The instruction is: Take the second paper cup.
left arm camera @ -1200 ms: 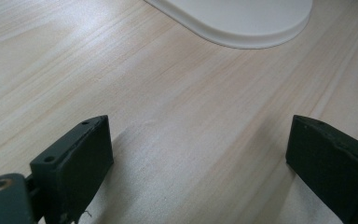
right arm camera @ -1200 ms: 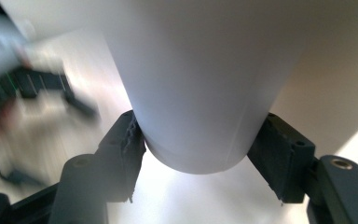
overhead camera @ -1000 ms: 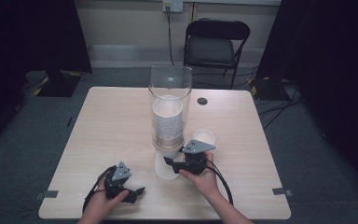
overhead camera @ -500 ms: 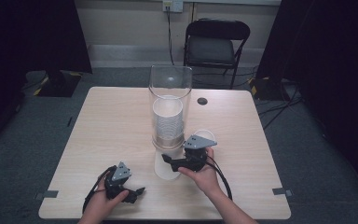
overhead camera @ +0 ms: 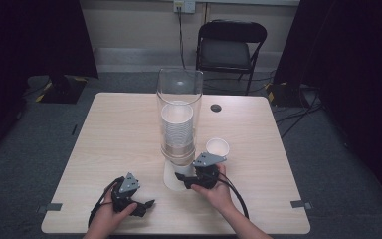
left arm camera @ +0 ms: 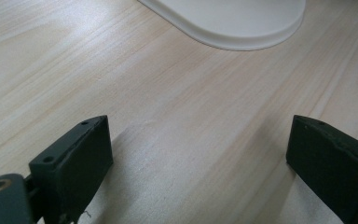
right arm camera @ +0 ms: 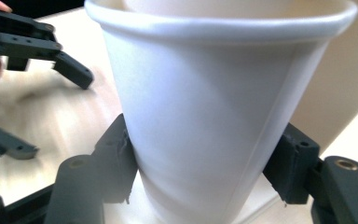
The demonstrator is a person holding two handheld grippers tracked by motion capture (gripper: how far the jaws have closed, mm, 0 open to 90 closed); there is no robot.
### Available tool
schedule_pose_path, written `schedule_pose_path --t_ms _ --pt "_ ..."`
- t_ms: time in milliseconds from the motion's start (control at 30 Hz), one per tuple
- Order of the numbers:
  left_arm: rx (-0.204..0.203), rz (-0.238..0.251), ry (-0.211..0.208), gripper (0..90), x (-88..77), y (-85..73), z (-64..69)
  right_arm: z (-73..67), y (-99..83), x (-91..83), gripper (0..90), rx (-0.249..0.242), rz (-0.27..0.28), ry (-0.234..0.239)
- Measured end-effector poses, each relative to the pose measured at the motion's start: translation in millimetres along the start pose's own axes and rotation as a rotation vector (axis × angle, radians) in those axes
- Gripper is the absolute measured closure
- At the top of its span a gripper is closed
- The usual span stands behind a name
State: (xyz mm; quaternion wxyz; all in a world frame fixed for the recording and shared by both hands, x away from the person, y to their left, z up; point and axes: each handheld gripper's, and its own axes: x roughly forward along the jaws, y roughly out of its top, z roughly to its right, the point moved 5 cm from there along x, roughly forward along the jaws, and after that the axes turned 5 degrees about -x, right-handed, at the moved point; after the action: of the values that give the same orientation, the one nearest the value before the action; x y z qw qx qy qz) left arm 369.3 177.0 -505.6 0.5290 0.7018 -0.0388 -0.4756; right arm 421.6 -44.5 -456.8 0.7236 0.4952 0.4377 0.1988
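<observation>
High view: a clear dispenser tube (overhead camera: 180, 117) holding a stack of white cups (overhead camera: 177, 124) stands upright at the centre of the table (overhead camera: 114, 134). A single white cup (overhead camera: 217, 147) stands upright just right of the tube. A black folding chair (overhead camera: 231, 47) stands beyond the table. The right claw (overhead camera: 184, 180) lies level at the tube's foot, held from behind by the right hand (overhead camera: 219, 191). The left claw (overhead camera: 146, 206) rests near the front edge in the left hand (overhead camera: 112, 216).

Left gripper view: the jaws stand wide apart over bare table, nothing between them. A white rounded base (left arm camera: 242, 21) lies ahead.

Right gripper view: the jaws have just been closing and now clamp a white paper cup (right arm camera: 214, 107) on both sides near its bottom. The left claw shows at upper left. No legible writing.
</observation>
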Motion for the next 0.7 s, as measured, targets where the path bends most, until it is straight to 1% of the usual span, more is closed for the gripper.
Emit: schedule_pose_path --t_ms 100,133,167,200,233,267,367,400,467,567,633,667,700 --pt "-0.002 0.0 -0.003 5.4 0.4 0.0 0.4 -3.3 -3.5 -2.3 33.7 0.005 0.0 0.014" --pt "0.001 -0.005 -0.003 5.4 0.2 0.0 0.3 -3.1 -4.0 -3.0 33.1 -0.007 -0.014 0.014" --pt "0.001 -0.004 -0.001 5.3 0.2 0.1 0.4 -0.8 -4.7 -4.8 32.6 -0.003 -0.028 0.011" --pt "0.001 -0.003 -0.001 5.3 0.3 0.0 0.4 2.2 -6.0 -8.6 32.0 0.007 -0.035 0.018" --pt "0.001 -0.003 -0.001 5.3 0.3 0.0 0.4 2.2 -6.0 -8.6 32.0 0.007 -0.035 0.018" --pt "0.001 -0.004 -0.001 5.3 0.2 0.0 0.4 3.1 -10.7 -13.1 31.6 -0.004 -0.051 0.02" --pt "0.002 -0.004 -0.001 5.3 0.2 0.0 0.4 2.7 -15.4 -17.1 31.5 -0.005 -0.062 0.021" --pt "0.002 -0.003 0.001 5.3 0.3 0.0 0.4 4.8 -19.9 -24.3 31.4 -0.005 -0.065 0.01" --pt "0.002 -0.005 0.0 5.3 0.2 0.0 0.3 6.2 -20.9 -27.0 31.4 -0.003 -0.063 0.008" --pt "0.003 -0.006 -0.001 5.3 0.2 -0.1 0.3 16.6 -27.1 -40.0 31.2 -0.007 -0.064 -0.021" --pt "0.002 -0.005 0.0 5.3 0.2 0.0 0.4 23.0 -31.7 -45.6 31.2 0.005 -0.065 -0.037" --pt "0.001 -0.004 0.0 5.3 0.2 0.0 0.4 29.5 -37.4 -50.7 31.2 0.023 -0.059 -0.051" --pt "0.001 -0.004 0.0 5.3 0.2 0.0 0.4 29.5 -37.4 -50.7 31.2 0.023 -0.059 -0.051"
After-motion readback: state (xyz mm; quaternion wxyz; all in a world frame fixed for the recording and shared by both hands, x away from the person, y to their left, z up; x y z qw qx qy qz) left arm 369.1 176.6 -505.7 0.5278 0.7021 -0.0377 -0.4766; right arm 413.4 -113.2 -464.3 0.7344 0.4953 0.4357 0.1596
